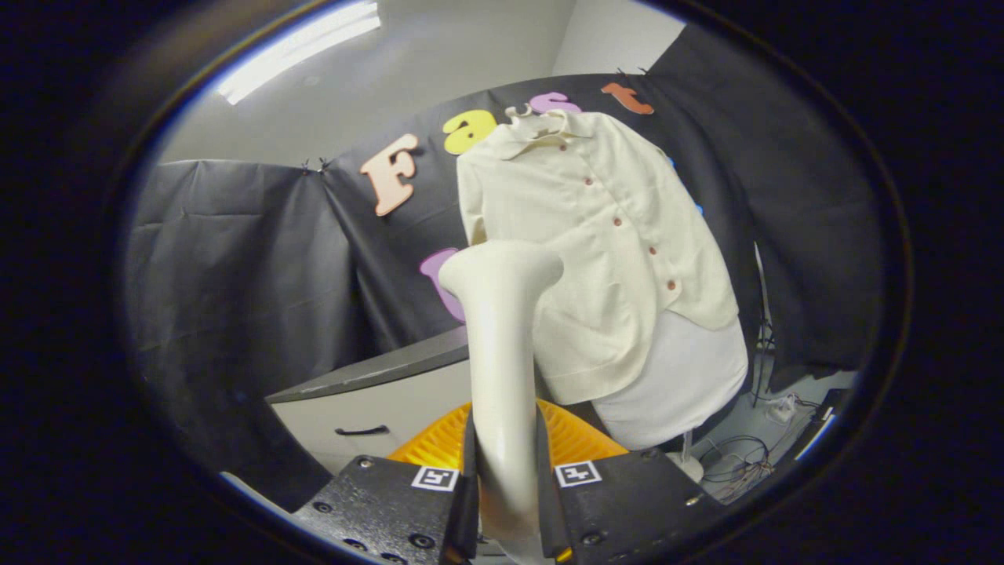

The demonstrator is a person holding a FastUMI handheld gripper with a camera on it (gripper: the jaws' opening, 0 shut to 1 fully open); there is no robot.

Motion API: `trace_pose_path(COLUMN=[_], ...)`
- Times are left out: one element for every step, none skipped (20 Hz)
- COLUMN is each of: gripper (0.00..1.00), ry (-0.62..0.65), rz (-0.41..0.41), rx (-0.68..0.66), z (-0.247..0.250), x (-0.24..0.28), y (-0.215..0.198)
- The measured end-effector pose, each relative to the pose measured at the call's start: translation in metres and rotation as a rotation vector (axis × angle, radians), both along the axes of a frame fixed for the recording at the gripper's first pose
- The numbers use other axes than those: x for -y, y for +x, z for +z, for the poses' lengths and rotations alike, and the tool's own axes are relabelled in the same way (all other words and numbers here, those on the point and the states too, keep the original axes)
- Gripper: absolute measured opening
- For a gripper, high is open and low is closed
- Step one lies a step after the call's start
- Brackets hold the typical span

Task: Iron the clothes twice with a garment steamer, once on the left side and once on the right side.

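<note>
Gripper fingers were clamped on the steamer, head up by the shirt; both ironing passes looked left to do.

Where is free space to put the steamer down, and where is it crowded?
Gripper is shut on the steamer. Free: the dark cabinet top, left of the shirt. Crowded: the floor right of the mannequin base, with cables.

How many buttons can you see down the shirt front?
6 on the shirt: one under the collar, five down the placket beyond the steamer held by the gripper. More may be hidden.
</note>
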State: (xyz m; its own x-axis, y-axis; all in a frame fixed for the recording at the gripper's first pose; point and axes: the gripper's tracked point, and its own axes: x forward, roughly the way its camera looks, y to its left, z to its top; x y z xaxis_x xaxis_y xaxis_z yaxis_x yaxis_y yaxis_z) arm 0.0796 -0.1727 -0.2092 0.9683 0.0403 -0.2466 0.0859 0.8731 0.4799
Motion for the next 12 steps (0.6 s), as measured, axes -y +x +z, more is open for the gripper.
trace_pose_path(gripper=[0.30,0.30,0.30,0.31,0.30,0.30,0.30,0.30,0.30,0.30,0.30,0.30], ry=[-0.010,-0.021,-0.029,-0.033,-0.034,-0.036,-0.037,-0.039,-0.039,-0.041,-0.043,-0.044], rz=[0.024,0.048,0.061,0.071,0.079,0.090,0.100,0.111,0.118,0.121,0.124,0.125], rx=[0.007,0.010,0.019,0.024,0.036,0.047,0.059,0.063,0.064,0.058,0.051,0.046], z=[0.009,0.015,0.023,0.031,0.040,0.049,0.057,0.063,0.066,0.069,0.071,0.073], x=[-0.016,-0.031,-0.042,-0.054,-0.064,-0.075,-0.083,-0.092,-0.098,-0.102,-0.106,-0.111], y=[-0.006,-0.011,-0.017,-0.022,-0.027,-0.031,-0.035,-0.037,-0.040,-0.042,-0.044,-0.046])
